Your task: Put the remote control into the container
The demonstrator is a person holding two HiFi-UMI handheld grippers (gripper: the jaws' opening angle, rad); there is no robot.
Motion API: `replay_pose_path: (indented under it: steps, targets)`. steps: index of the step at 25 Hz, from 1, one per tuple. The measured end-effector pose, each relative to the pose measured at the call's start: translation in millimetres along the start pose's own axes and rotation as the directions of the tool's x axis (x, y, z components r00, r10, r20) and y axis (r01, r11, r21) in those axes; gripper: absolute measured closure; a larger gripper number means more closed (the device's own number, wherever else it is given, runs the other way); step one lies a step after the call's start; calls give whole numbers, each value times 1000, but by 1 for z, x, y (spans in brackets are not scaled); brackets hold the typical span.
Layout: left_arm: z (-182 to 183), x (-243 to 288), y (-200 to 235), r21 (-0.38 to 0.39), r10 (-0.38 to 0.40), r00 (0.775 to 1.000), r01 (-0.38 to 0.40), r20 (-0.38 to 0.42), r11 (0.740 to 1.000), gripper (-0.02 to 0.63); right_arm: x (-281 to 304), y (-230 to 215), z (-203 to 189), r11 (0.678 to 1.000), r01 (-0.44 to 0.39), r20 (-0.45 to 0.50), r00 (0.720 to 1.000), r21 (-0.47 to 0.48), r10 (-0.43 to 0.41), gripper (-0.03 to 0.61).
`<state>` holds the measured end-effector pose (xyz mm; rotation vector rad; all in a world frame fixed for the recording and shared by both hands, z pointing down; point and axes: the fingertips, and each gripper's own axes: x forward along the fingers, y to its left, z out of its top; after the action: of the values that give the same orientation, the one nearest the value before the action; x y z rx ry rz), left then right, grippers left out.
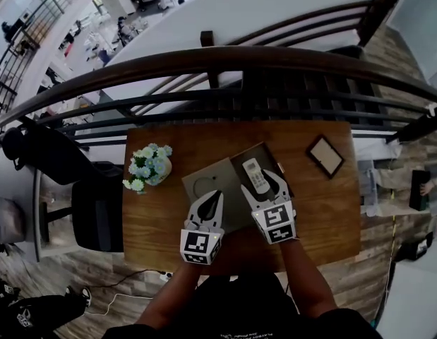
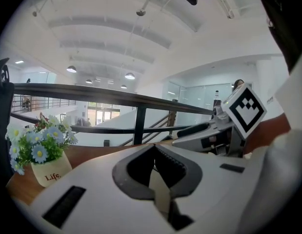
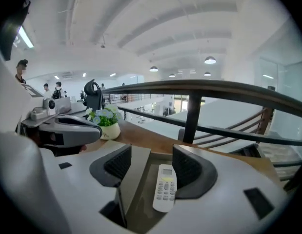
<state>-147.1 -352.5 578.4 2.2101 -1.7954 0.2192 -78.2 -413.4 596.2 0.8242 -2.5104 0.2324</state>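
Remote control (image 3: 165, 194) lies inside container (image 1: 269, 162), between parted jaws of right gripper (image 3: 151, 162), not gripped. Left gripper (image 2: 154, 155) clenched on lid (image 1: 204, 182) at container's 9 o'clock.

Risks:
- remote snagged and dragged out when right jaws are withdrawn
- lid dropped onto right jaws if released early

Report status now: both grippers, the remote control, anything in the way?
Left gripper shut on container lid. Right gripper open, jaws either side of remote control. Remote lies flat inside container. Nothing seen in the way.
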Motion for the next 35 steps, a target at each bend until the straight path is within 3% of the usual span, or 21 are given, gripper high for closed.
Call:
replay_pose_path:
  steps: [2,8,13,17,24,35]
  targets:
    - [1,-11,-3,5,-11,1000,11,10,1000,607,-15,10,9,999,27,62,998,-16,-26,310]
    - [13,-36,-15,22,-50,997,48,61,999,607,-64,26,28,990,133,204,971,-41,-122,402]
    - [26,-53,-24,25,-71,993,69,91,997,607,-99,32,39,974,227,269,939,-20,-214,537]
    - [32,-70,-18,-2,-55,992,55,113,998,607,-119,41,42,966,258,293,924,-5,-245,549]
    - [40,-93,-21,36,-79,987,75,136,997,607,-143,57,42,947,322,322,896,3,-306,551]
    - [47,-119,-34,64,-114,980,105,163,992,607,-161,75,44,942,336,330,887,20,-323,549]
